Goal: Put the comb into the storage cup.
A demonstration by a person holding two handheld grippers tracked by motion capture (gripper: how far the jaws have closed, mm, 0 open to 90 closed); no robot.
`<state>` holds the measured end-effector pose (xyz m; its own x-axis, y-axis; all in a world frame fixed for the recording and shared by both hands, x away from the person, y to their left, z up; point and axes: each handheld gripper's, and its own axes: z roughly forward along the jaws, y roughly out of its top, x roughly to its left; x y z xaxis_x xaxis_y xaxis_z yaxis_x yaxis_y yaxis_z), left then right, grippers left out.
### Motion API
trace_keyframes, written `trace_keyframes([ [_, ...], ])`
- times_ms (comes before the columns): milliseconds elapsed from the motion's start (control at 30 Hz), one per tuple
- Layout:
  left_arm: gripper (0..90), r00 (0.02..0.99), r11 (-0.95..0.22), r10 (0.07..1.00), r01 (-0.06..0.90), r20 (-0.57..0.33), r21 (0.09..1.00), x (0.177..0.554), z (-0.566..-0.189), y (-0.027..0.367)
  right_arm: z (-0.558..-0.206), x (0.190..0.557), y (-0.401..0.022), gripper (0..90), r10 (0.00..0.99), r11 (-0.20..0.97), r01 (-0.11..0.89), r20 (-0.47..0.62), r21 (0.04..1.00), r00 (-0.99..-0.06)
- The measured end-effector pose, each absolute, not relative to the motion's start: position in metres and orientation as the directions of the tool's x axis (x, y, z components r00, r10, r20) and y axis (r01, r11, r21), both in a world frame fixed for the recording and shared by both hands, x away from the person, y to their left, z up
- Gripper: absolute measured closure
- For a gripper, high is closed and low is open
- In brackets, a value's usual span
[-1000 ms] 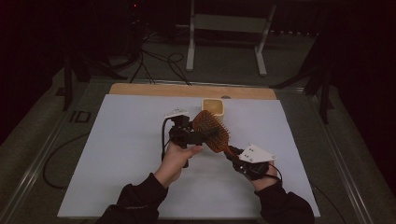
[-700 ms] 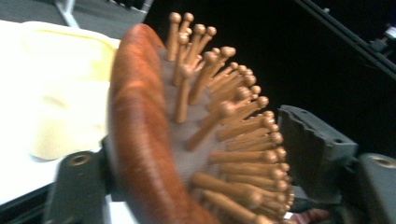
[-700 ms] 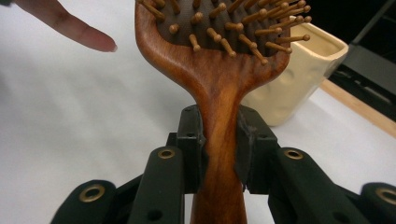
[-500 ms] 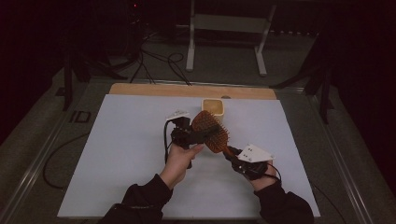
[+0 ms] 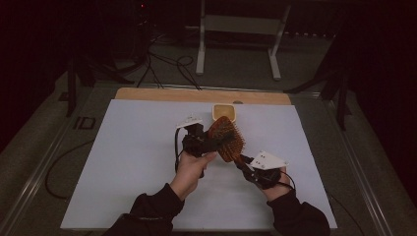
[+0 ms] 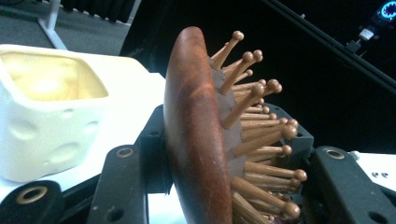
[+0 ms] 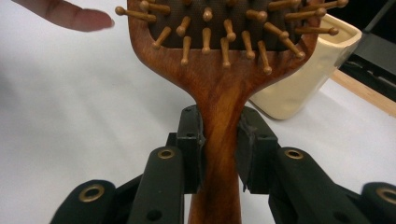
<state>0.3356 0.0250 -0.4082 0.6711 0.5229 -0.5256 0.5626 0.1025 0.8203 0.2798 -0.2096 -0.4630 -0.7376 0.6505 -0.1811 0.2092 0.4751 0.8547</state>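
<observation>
A wooden paddle hairbrush [image 5: 226, 138] with peg bristles is held above the white table mat [image 5: 123, 162]. My right gripper [image 5: 244, 163] is shut on its handle; in the right gripper view the pads [image 7: 191, 140] clamp the narrow neck of the hairbrush [image 7: 219, 88]. My left gripper [image 5: 206, 140] comes in from the left. Its jaws have just been closing around the brush head [image 6: 196, 140], one pad on the smooth wooden back and the other against the bristles, so the left gripper [image 6: 229, 149] is shut on it.
A cream ceramic cup [image 5: 223, 111] stands on the mat just behind the brush, close by in both gripper views [image 6: 46, 116] [image 7: 303, 79]. A wooden strip [image 5: 196, 95] edges the table's back. A metal stand [image 5: 236, 29] and cables lie on the floor beyond.
The left gripper has edged slightly right onto the brush head. The brush and the right gripper have stayed where they were.
</observation>
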Motion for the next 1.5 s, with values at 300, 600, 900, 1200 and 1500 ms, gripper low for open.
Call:
trace_keyframes([
  [300,54.4,0.691,0.081,0.522,0.542,-0.499,0.836,0.335,-0.402,0.023,-0.463,0.281,-0.212,67.3,0.663,0.434,0.222,-0.143,0.873,-0.735],
  [600,54.5,0.710,0.066,0.541,0.498,-0.450,0.865,0.337,-0.383,0.030,-0.466,0.287,-0.213,36.9,0.672,0.398,0.274,-0.075,0.875,-0.737],
  [900,54.4,0.723,0.047,0.565,0.453,-0.398,0.890,0.336,-0.366,0.037,-0.471,0.291,-0.213,21.2,0.657,0.418,0.302,-0.055,0.857,-0.752],
  [1200,54.4,0.716,0.052,0.577,0.447,-0.392,0.893,0.341,-0.355,0.045,-0.472,0.292,-0.218,13.6,0.655,0.378,0.323,-0.004,0.868,-0.756],
  [1500,54.3,0.720,0.048,0.589,0.421,-0.366,0.906,0.346,-0.336,0.053,-0.477,0.292,-0.226,10.0,0.654,0.380,0.346,0.015,0.858,-0.756],
])
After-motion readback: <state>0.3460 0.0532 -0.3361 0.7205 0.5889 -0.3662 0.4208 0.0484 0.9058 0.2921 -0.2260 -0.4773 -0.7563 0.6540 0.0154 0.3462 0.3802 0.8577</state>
